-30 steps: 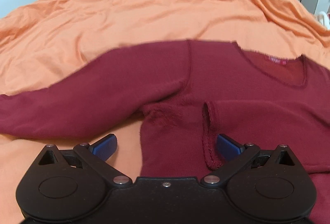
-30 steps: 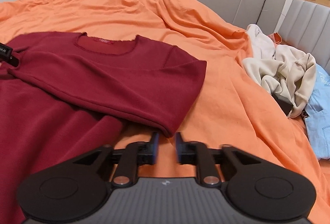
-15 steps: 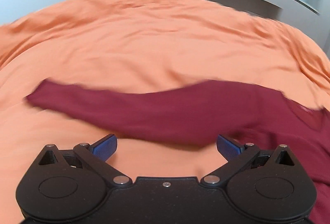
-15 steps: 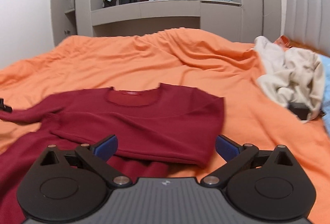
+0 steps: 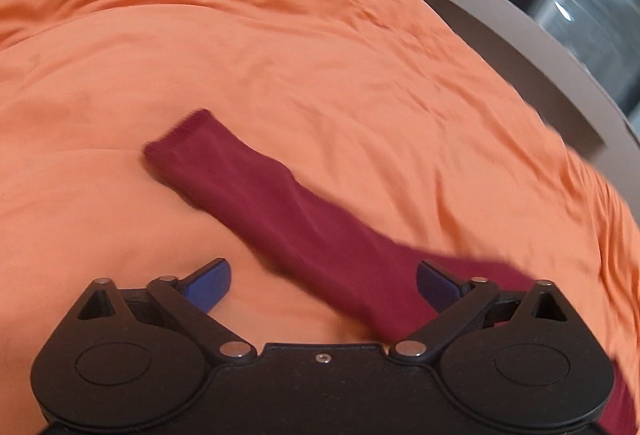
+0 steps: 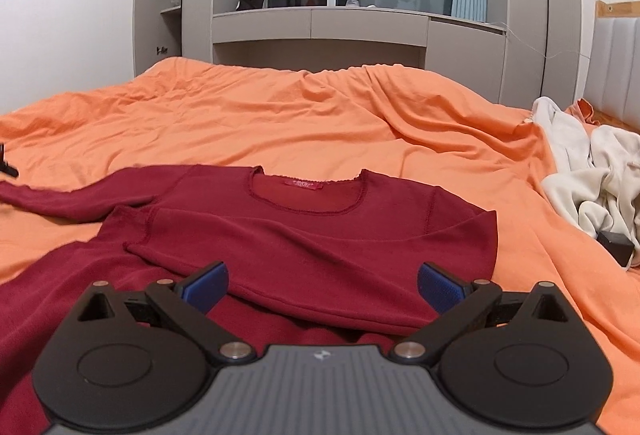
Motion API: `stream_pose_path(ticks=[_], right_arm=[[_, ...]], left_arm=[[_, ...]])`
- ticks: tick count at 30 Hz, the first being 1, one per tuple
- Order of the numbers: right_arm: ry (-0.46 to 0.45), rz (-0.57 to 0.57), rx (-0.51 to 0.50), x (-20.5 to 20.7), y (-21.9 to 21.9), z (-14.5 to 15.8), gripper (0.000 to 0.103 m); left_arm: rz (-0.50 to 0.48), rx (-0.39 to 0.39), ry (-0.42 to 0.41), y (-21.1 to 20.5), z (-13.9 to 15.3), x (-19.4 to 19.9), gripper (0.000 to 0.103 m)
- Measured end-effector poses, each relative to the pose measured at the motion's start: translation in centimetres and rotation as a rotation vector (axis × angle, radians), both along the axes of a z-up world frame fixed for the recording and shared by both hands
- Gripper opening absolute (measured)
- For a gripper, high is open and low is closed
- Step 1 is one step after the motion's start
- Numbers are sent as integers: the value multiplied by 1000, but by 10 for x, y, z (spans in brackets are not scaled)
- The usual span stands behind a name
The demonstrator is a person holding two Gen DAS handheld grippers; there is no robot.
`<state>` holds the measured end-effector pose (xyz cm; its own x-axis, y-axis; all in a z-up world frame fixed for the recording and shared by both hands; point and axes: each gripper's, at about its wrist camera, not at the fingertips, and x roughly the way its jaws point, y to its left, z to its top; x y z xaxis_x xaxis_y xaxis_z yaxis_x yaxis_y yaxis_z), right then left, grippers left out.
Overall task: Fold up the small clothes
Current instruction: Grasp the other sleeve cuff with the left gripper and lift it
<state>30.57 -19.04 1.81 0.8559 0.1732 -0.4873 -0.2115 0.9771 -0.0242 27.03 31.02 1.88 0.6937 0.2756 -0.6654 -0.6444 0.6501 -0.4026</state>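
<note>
Since the orange bedspread (image 6: 320, 115) takes up nearly everything, start there: it's rumpled but flat enough where the dark red top (image 6: 304, 231) lies, neckline away from the right camera. One sleeve is already folded across the chest, the other sleeve (image 5: 256, 195) sticks straight out over the cover, so I'd say that sleeve is the step in hand.

The left gripper (image 5: 322, 285) hangs just over that outstretched sleeve. Its jaws have just eased in a bit, but they're wide apart and the pads aren't pressing on anything, though the sleeve passes between them. To do it well I'd go for the cuff (image 5: 176, 135) rather than mid-sleeve, pinch both layers, lift only enough to clear the bed, and lay it across the chest in line with the first sleeve so the edges match. The right gripper (image 6: 322, 285) is spread wide too, holding nothing, over the folded sleeve; it could pin the shoulder while the other one swings over.

Hard to read: the left view is motion-blurred, so I can't tell whether the pads touch the cloth. The hem of the top is cut off behind the gripper bodies. The cream clothes pile (image 6: 592, 187) runs out of frame, and some small dark thing (image 6: 616, 253) beside it I can't identify.
</note>
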Motion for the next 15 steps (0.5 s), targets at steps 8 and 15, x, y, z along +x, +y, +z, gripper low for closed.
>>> stream_pose_path(ticks=[8, 15], right_arm=[[19, 4, 11, 2, -1, -3, 103], [34, -4, 19, 5, -3, -4, 103]], left_arm=[[166, -46, -72, 24, -6, 1, 62], [329, -116, -157, 41, -17, -8, 14]])
